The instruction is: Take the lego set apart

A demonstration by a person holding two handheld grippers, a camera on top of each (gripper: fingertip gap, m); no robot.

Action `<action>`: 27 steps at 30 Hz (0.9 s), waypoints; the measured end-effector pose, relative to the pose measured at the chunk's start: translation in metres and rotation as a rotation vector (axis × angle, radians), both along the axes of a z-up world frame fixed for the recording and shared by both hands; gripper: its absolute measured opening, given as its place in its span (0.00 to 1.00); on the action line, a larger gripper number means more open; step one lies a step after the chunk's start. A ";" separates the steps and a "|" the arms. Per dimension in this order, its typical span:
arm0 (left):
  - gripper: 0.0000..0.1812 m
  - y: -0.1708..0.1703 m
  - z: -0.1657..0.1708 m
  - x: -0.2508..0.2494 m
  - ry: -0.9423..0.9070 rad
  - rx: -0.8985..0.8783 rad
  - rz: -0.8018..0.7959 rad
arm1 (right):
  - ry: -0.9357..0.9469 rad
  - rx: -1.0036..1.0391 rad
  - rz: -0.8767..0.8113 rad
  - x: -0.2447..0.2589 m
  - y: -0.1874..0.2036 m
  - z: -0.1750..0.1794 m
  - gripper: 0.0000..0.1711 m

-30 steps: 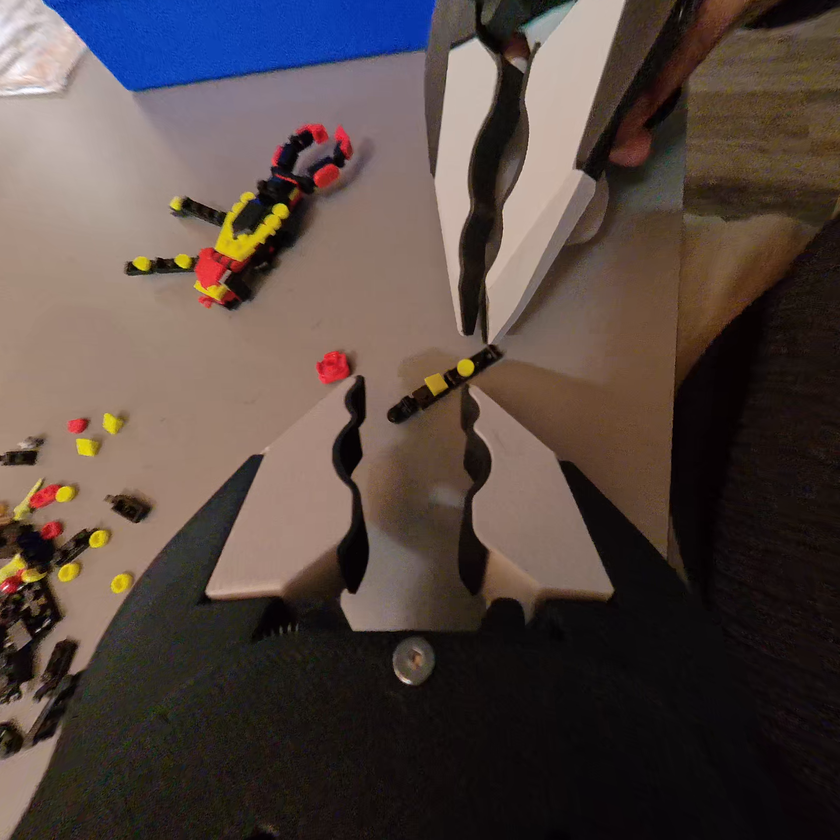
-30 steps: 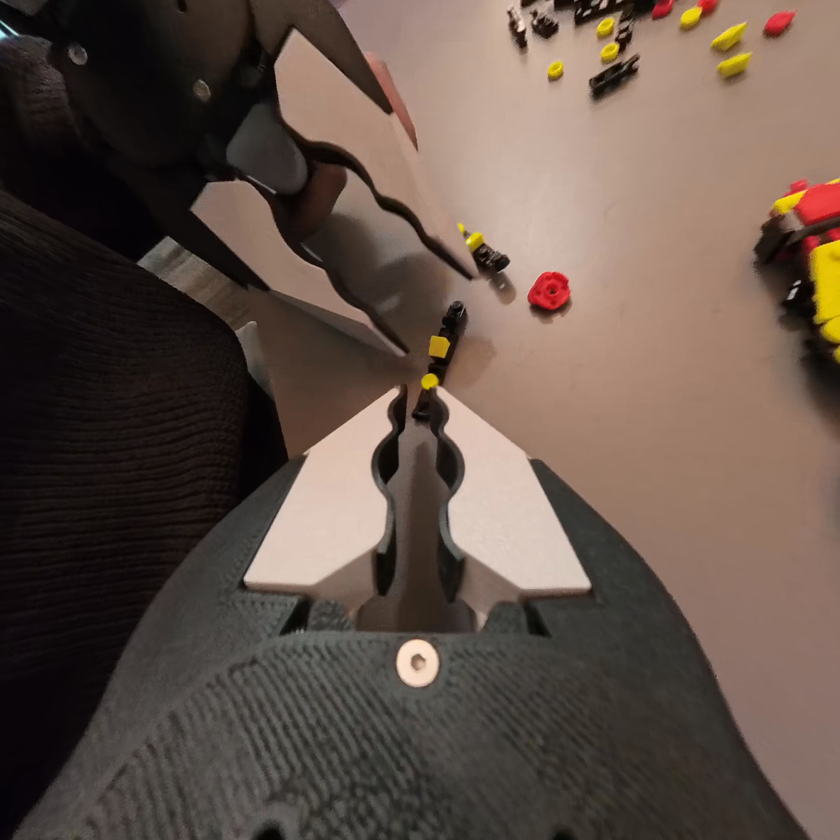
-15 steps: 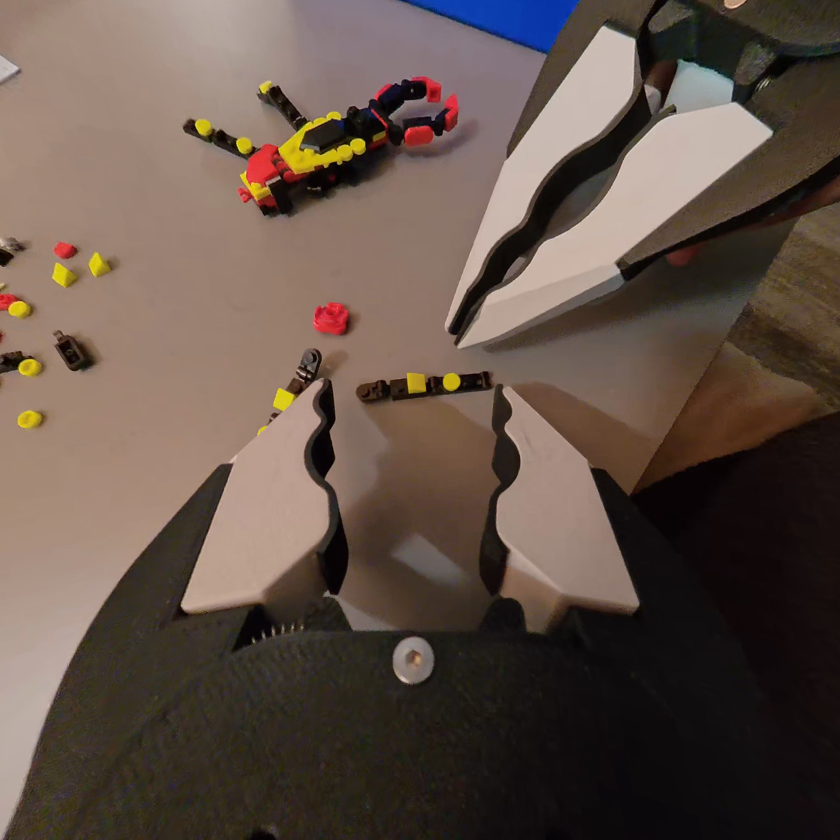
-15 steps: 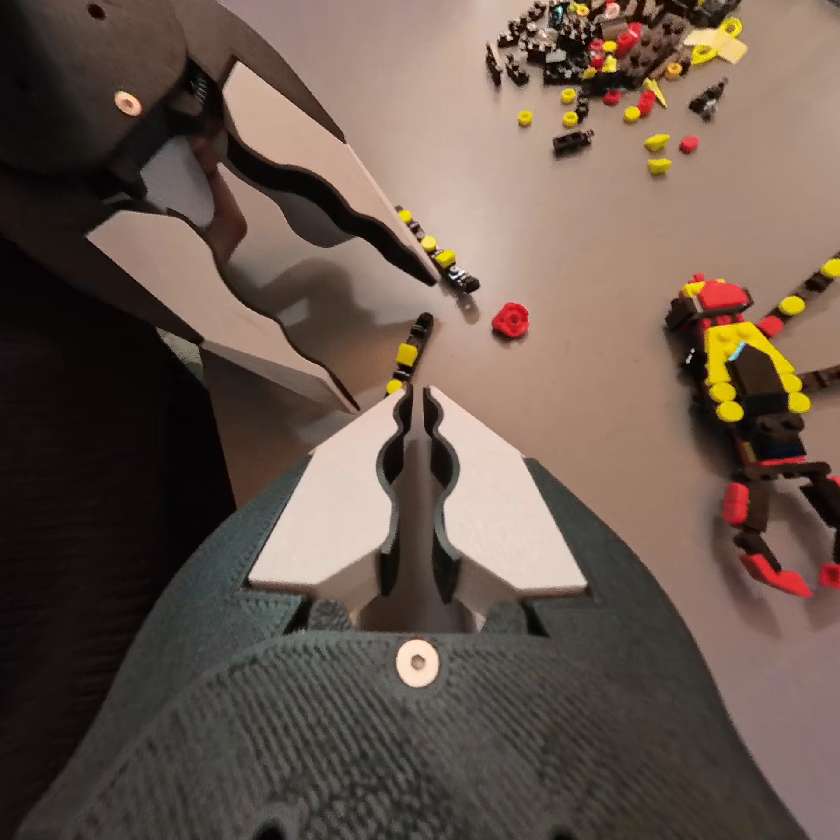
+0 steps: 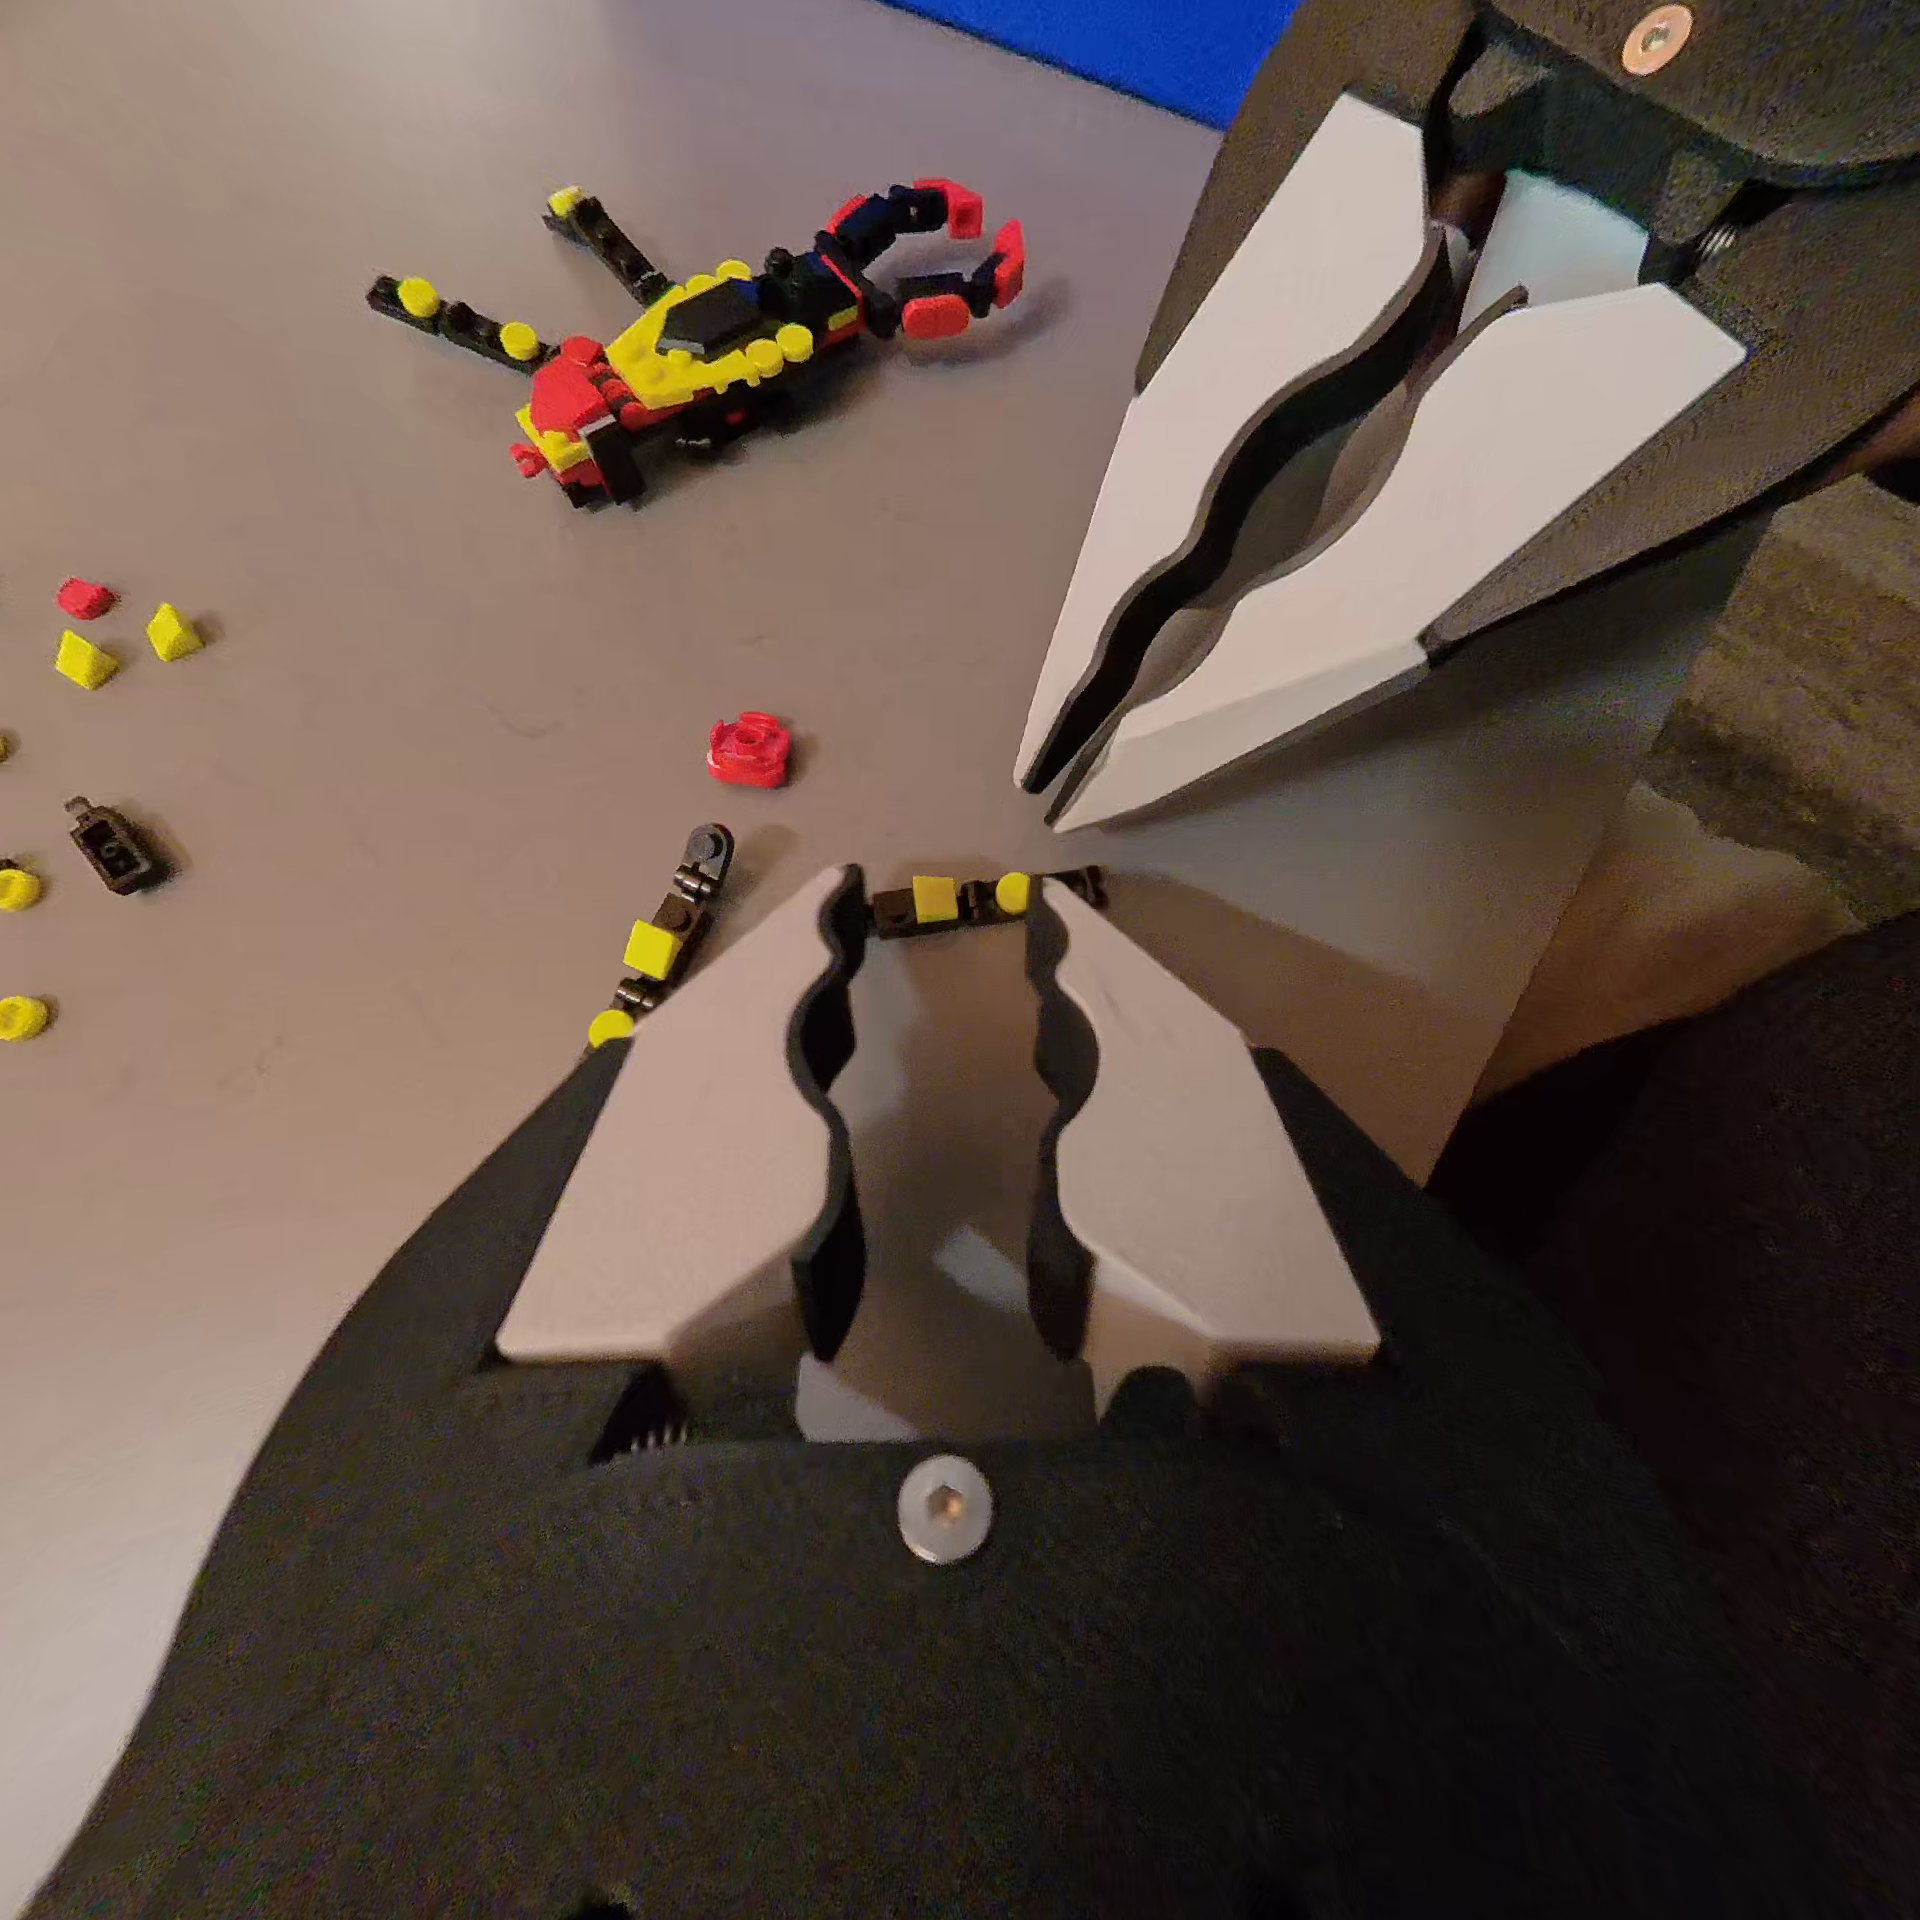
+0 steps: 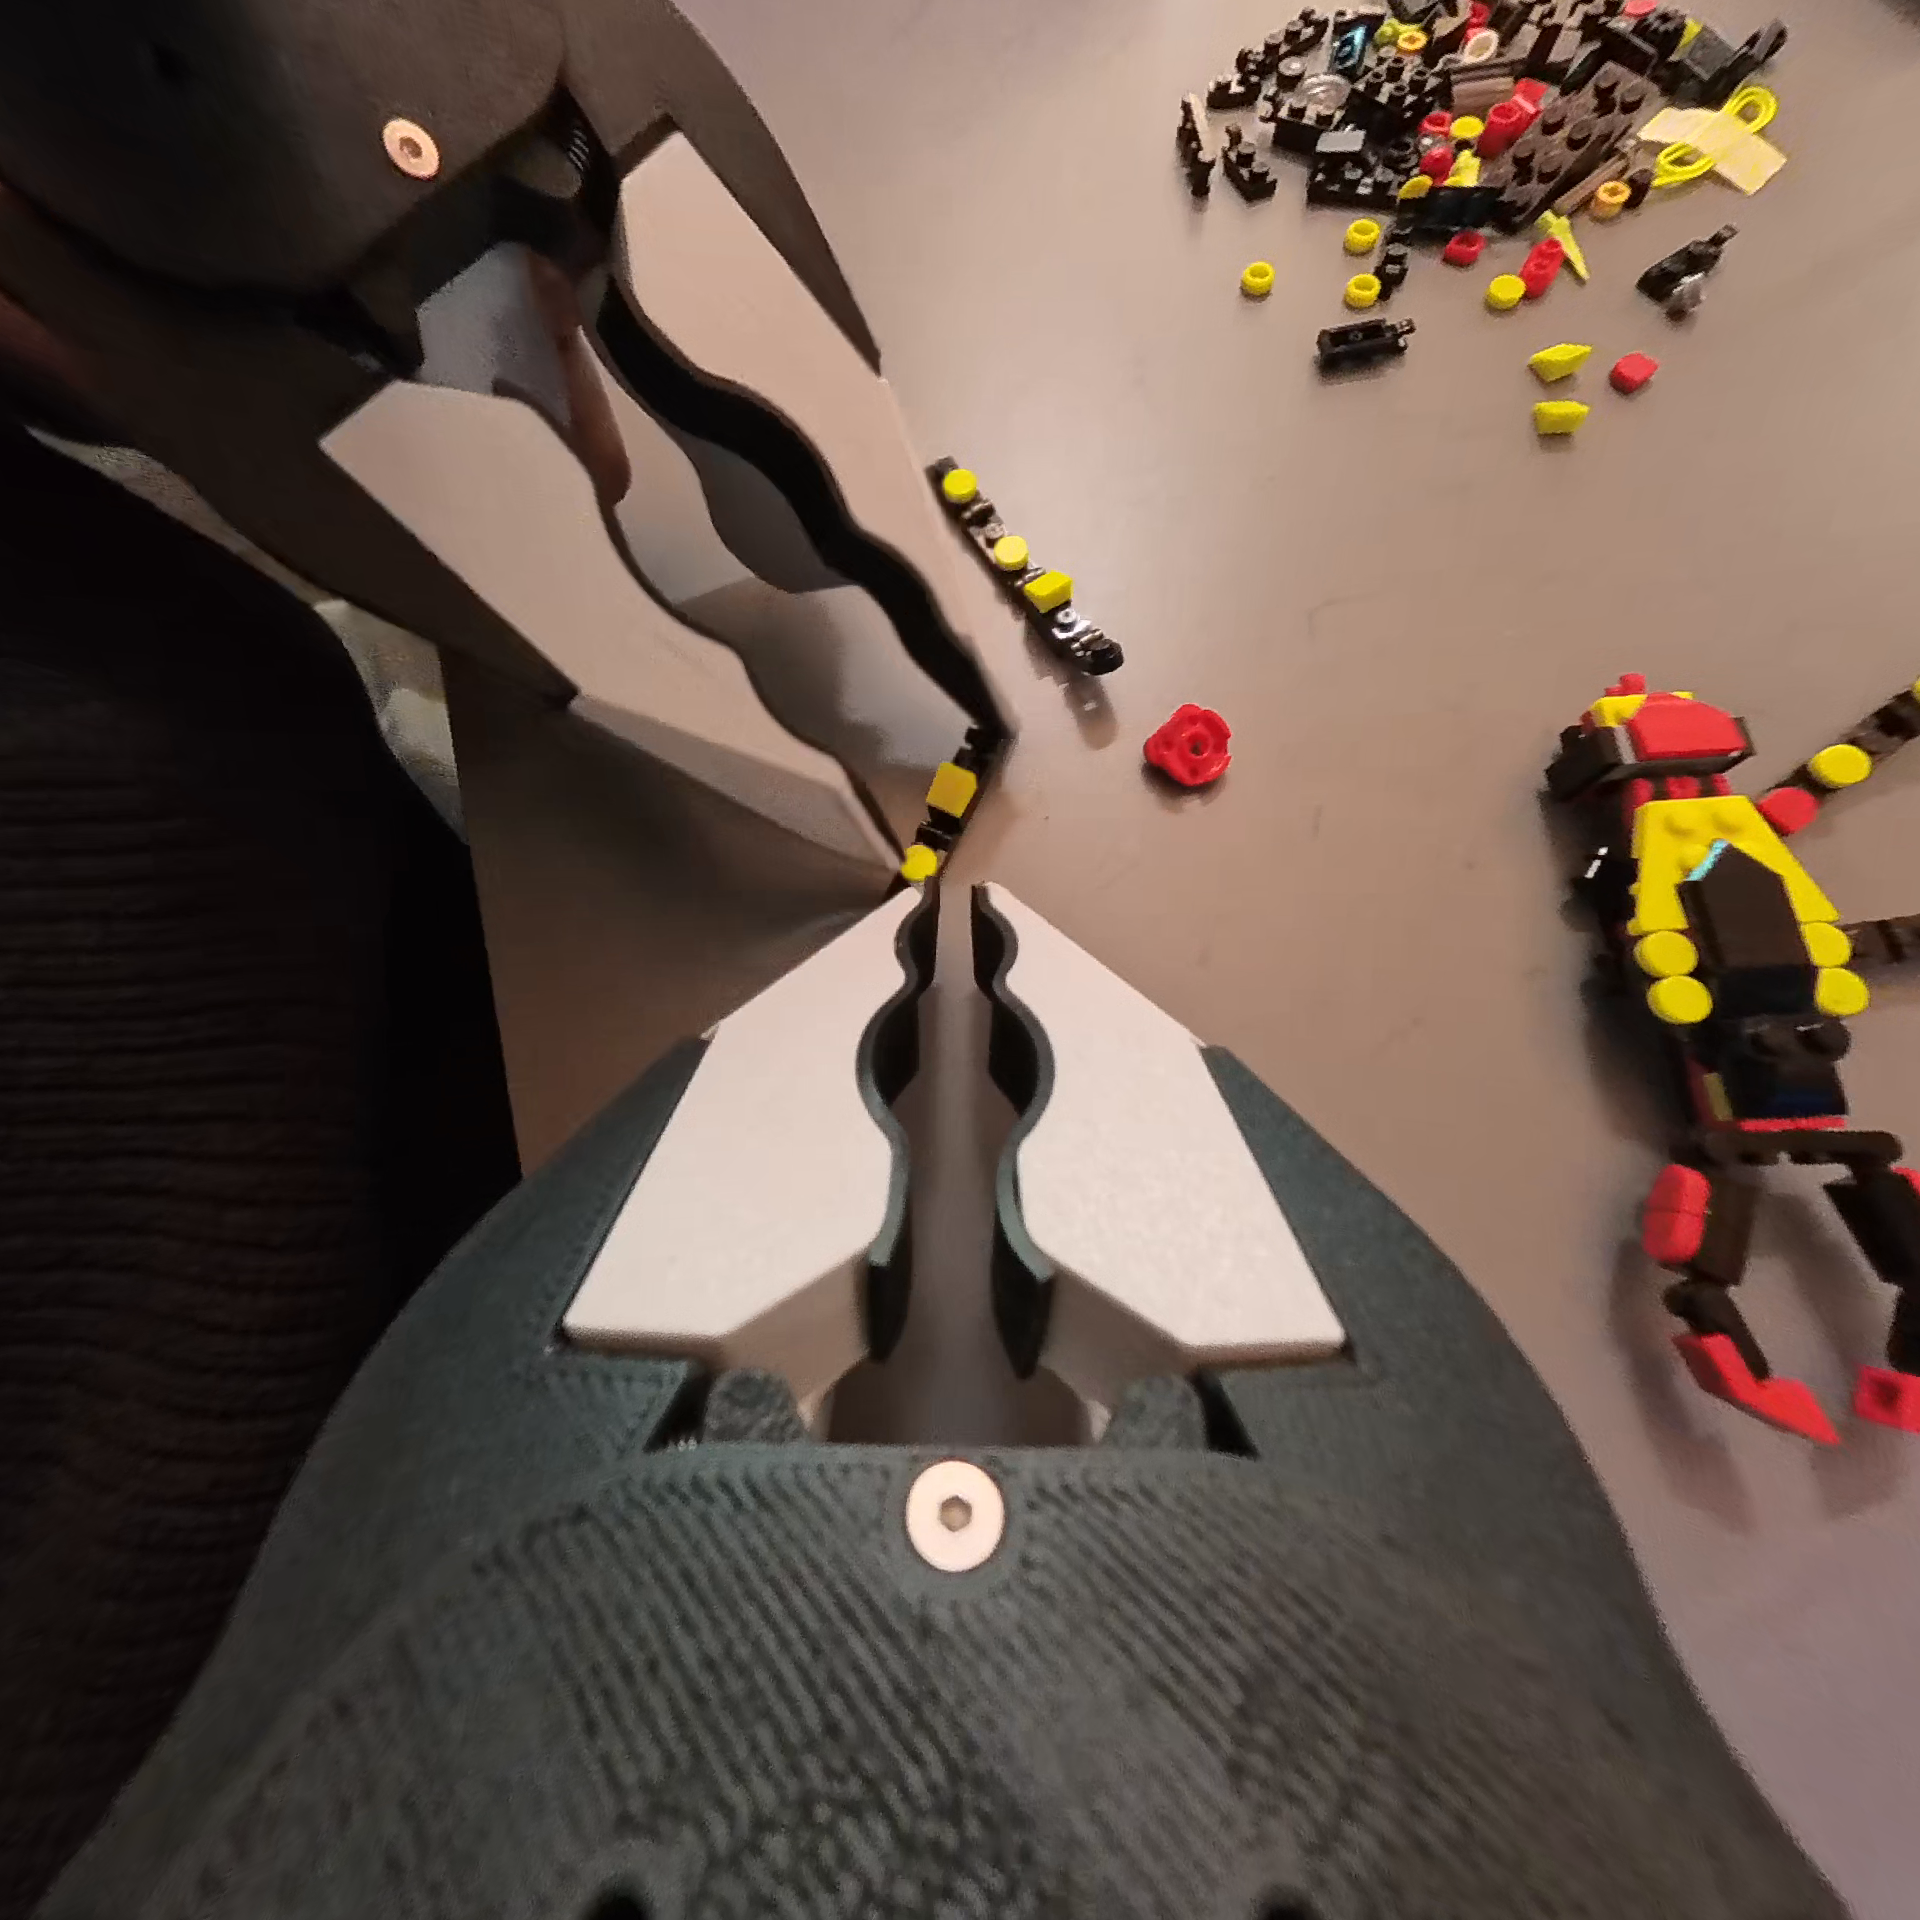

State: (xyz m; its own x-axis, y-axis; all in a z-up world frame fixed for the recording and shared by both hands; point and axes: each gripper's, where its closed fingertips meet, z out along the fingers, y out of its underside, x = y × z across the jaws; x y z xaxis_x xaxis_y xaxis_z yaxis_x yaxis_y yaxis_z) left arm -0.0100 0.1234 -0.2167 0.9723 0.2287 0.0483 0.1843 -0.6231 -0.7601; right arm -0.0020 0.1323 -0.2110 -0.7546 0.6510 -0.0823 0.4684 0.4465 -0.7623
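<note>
Reaching with my left gripper [image 5: 945, 894], its fingers apart around a black leg piece [image 5: 971, 899] on the table [image 5: 364, 1091]. My right gripper [image 6: 956, 894] is almost closed and holds nothing. The lego scorpion [image 5: 717, 338] lies well apart.

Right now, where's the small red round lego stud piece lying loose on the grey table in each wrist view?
Left wrist view: small red round lego stud piece lies just above centre, beyond the left gripper fingertips.
Right wrist view: the same piece sits right of centre, beyond the right gripper fingertips.
Shared landmark: the red, yellow and black lego scorpion model, farther along the table.
</note>
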 end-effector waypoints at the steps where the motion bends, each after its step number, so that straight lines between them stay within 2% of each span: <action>1: 0.14 -0.002 0.000 -0.002 0.000 -0.005 0.000 | 0.005 0.009 -0.004 0.000 0.001 0.000 0.03; 11: 0.12 -0.004 -0.003 -0.006 0.013 -0.021 -0.025 | 0.008 0.029 0.006 0.003 -0.005 -0.002 0.03; 16: 0.07 -0.004 -0.002 -0.004 0.057 -0.025 -0.052 | 0.019 0.052 -0.035 -0.003 0.003 -0.003 0.03; 19: 0.09 0.000 0.004 -0.004 0.090 0.002 -0.072 | 0.034 0.063 -0.050 -0.005 0.006 -0.003 0.03; 21: 0.14 0.004 0.005 -0.003 0.108 0.015 -0.103 | 0.043 0.058 -0.050 -0.007 0.005 -0.002 0.04; 27: 0.17 0.008 -0.006 -0.003 0.050 -0.044 -0.133 | 0.054 0.103 -0.043 -0.010 0.004 -0.009 0.05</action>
State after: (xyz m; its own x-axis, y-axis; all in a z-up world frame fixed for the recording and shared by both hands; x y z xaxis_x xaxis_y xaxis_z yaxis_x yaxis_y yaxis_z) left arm -0.0126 0.1315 -0.2227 0.9951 0.0985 -0.0078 0.0608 -0.6728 -0.7374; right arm -0.0123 0.1368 -0.2198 -0.7270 0.6861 0.0265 0.4485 0.5039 -0.7382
